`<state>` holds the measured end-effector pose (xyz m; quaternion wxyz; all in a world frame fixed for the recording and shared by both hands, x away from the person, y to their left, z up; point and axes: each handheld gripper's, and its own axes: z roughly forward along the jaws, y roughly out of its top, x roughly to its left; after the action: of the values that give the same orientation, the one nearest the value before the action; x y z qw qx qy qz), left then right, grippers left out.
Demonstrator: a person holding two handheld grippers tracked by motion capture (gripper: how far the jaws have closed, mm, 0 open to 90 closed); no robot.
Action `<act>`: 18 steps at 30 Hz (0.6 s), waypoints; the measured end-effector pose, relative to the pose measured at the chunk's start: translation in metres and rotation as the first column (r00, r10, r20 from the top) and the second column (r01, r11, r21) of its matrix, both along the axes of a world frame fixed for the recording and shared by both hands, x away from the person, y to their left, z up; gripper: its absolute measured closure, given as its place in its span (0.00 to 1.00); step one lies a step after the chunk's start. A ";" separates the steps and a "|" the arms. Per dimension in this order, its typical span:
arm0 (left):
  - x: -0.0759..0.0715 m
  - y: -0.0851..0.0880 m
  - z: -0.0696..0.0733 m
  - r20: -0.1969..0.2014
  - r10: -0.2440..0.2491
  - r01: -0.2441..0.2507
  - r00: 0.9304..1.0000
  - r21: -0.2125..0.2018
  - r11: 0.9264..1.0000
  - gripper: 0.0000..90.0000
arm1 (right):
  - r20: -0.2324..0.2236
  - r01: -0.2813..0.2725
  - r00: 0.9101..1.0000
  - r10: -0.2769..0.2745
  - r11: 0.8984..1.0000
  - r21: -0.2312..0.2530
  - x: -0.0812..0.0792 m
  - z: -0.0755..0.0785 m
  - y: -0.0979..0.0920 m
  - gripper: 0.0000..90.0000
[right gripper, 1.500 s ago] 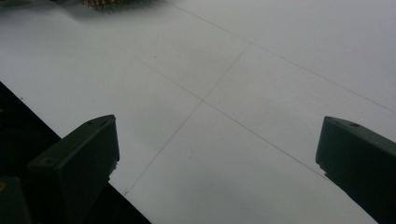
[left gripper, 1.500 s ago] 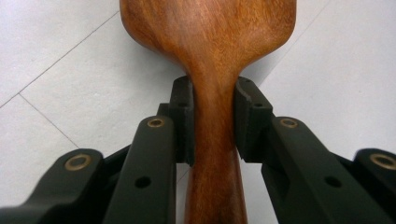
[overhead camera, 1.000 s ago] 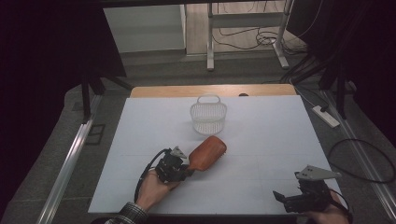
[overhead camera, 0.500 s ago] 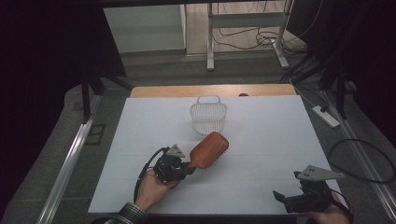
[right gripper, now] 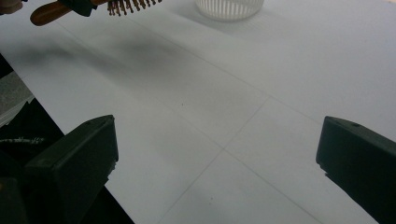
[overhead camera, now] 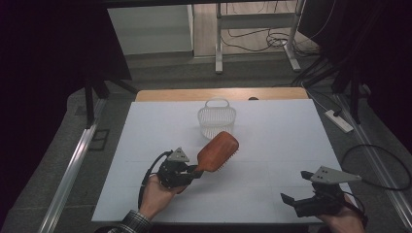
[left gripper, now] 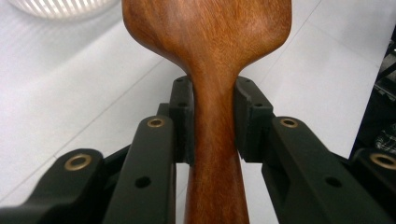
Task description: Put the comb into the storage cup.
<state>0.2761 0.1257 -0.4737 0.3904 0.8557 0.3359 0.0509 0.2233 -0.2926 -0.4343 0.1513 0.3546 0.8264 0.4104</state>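
Observation:
A wooden hairbrush [overhead camera: 218, 151] hangs above the white table [overhead camera: 272, 145], bristles facing down and to the right. My left gripper [overhead camera: 194, 172] is shut on its handle [left gripper: 214, 140], both pads pressed against the narrow neck below the paddle head [left gripper: 205, 32]. A white slatted basket [overhead camera: 216, 118] stands just beyond the brush head, toward the table's far edge. My right gripper [overhead camera: 291, 200] rests near the front right corner, jaws wide apart with nothing between them; its view shows the brush's handle end [right gripper: 46, 14] and bristles [right gripper: 130, 5] at top left and the basket [right gripper: 229, 8] at the top.
The table's left edge [right gripper: 70, 121] runs close beside my right gripper's left jaw. Bare white surface lies between the two grippers. Beyond the table are a wooden strip [overhead camera: 221, 93], desk legs and cables on the floor, and a power strip [overhead camera: 340, 121] at the right.
The hairbrush head has risen and moved toward the basket with my left gripper still holding the handle. The right gripper has stayed where it was.

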 end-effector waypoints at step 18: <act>-0.005 0.004 0.010 0.079 0.010 -0.006 0.997 -0.055 0.998 0.79 | -0.023 -0.063 0.998 0.067 0.991 0.121 0.023 0.007 0.028 0.00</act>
<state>0.2713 0.1300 -0.4636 0.4263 0.8407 0.3250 0.0772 0.2460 -0.2648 -0.4272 0.1051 0.3415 0.8133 0.4593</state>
